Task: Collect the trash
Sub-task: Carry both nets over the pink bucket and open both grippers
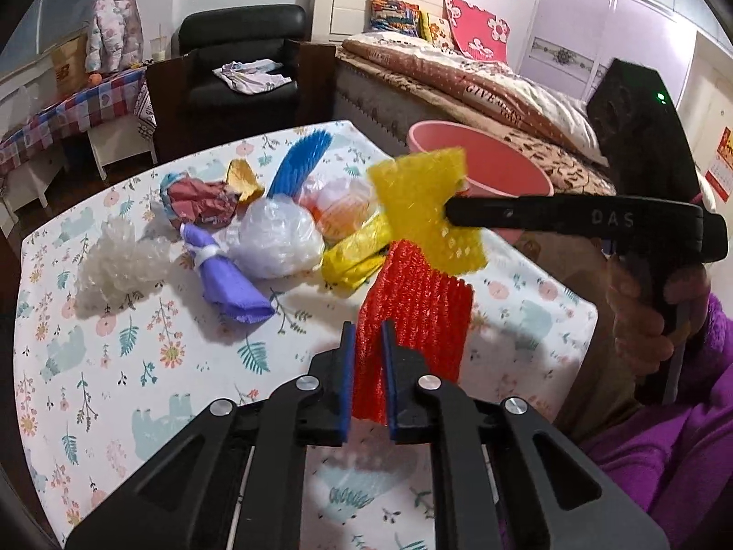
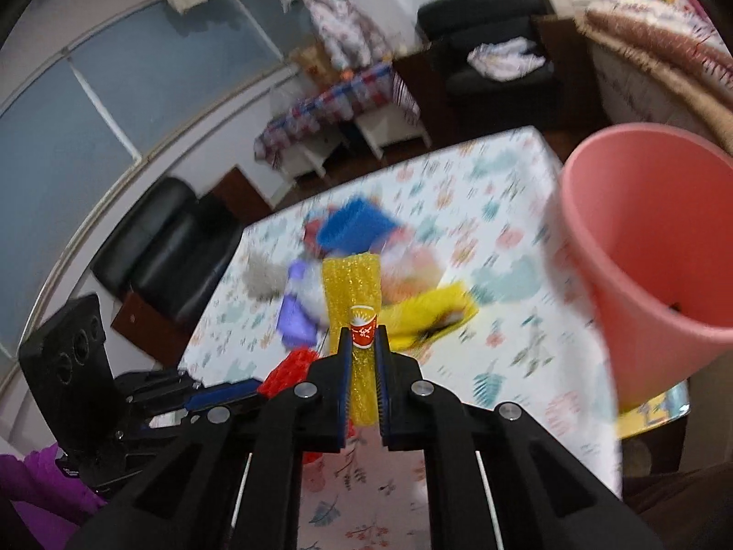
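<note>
My left gripper (image 1: 369, 337) is shut on a red foam net (image 1: 419, 302), held just above the floral tablecloth (image 1: 137, 366). To its upper right, my right gripper (image 1: 451, 211) is shut on a yellow foam net (image 1: 421, 206). In the right wrist view, the yellow net (image 2: 352, 284) stands up between the shut right gripper (image 2: 363, 343), a small red sticker (image 2: 363, 330) at its tips. The left gripper (image 2: 254, 389) with the red net (image 2: 293, 366) is at lower left. A pink bin (image 1: 499, 165) (image 2: 641, 238) stands at the table's far right edge.
More trash lies mid-table: a blue foam net (image 1: 300, 160), crumpled red paper (image 1: 197, 201), a purple bag (image 1: 229, 279), a clear plastic bag (image 1: 275, 238), a white foam net (image 1: 119, 261), a yellow wrapper (image 1: 352, 252). A bed (image 1: 481, 78) and a black armchair (image 1: 243, 59) stand behind.
</note>
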The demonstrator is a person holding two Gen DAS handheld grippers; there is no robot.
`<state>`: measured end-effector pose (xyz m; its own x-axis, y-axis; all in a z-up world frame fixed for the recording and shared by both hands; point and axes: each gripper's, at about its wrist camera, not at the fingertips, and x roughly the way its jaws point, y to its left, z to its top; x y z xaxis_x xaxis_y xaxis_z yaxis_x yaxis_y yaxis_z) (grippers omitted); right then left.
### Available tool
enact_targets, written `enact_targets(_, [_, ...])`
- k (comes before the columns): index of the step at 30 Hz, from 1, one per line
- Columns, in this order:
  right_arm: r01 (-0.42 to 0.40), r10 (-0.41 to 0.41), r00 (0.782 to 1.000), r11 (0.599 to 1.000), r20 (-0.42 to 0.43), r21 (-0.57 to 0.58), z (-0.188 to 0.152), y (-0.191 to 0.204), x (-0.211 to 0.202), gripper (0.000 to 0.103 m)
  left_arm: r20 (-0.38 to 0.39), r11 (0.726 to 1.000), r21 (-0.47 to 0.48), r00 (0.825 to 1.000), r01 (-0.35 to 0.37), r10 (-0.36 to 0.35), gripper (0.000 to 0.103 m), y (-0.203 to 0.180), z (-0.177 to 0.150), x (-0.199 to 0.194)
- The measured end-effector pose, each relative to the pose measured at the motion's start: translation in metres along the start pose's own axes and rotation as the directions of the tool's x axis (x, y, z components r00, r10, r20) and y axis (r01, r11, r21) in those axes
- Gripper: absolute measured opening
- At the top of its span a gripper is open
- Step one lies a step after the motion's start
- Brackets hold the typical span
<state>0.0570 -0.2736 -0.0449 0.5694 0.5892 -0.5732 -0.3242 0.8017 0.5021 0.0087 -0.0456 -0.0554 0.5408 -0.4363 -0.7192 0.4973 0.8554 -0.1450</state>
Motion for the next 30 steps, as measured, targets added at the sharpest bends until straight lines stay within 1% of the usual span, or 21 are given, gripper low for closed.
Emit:
enact_targets(5, [0.045,-0.050,0.993,0.998,0.108,0.045,0.017,-0.024,-0.035,0.009,0.023,1.000,-0.020,1.000,0.019,-0.019,0.010,-0.006,0.015,-0.001])
enact_targets(10, [0.103,-0.120,0.974,0.990,0.191,0.096,0.031,-0.051,-0.066,0.009,0.057,0.998,-0.038,0.997,0.051,-0.048,0.010,-0.018,0.036,0.001])
enact_targets(14, [0.156,-0.186,0.952,0.978,0.245,0.137,0.035,-0.072,-0.088,0.009,0.082,0.997,-0.045,0.995,0.062,-0.058,0.010,-0.031,0.054,0.006])
enact_targets(20, [0.220,-0.268,0.923,0.956,0.277,0.193,0.041,-0.105,-0.113,0.009,0.105,0.992,-0.078,0.991,0.096,-0.088,0.010,-0.044,0.084,0.021])
enact_targets(23, [0.243,-0.298,0.911,0.946,0.285,0.214,0.043,-0.118,-0.117,0.009,0.109,0.988,-0.089,0.988,0.124,-0.114,0.010,-0.052,0.100,0.032])
enact_targets(27, [0.274,-0.337,0.896,0.933,0.291,0.234,0.044,-0.130,-0.120,0.009,0.121,0.990,-0.061,0.985,0.127,-0.119,0.010,-0.068,0.119,0.047])
enact_targets(30, [0.317,-0.378,0.880,0.918,0.288,0.238,0.044,-0.138,-0.120,0.009,0.126,0.990,-0.064,0.985,0.125,-0.116,0.010,-0.075,0.131,0.058])
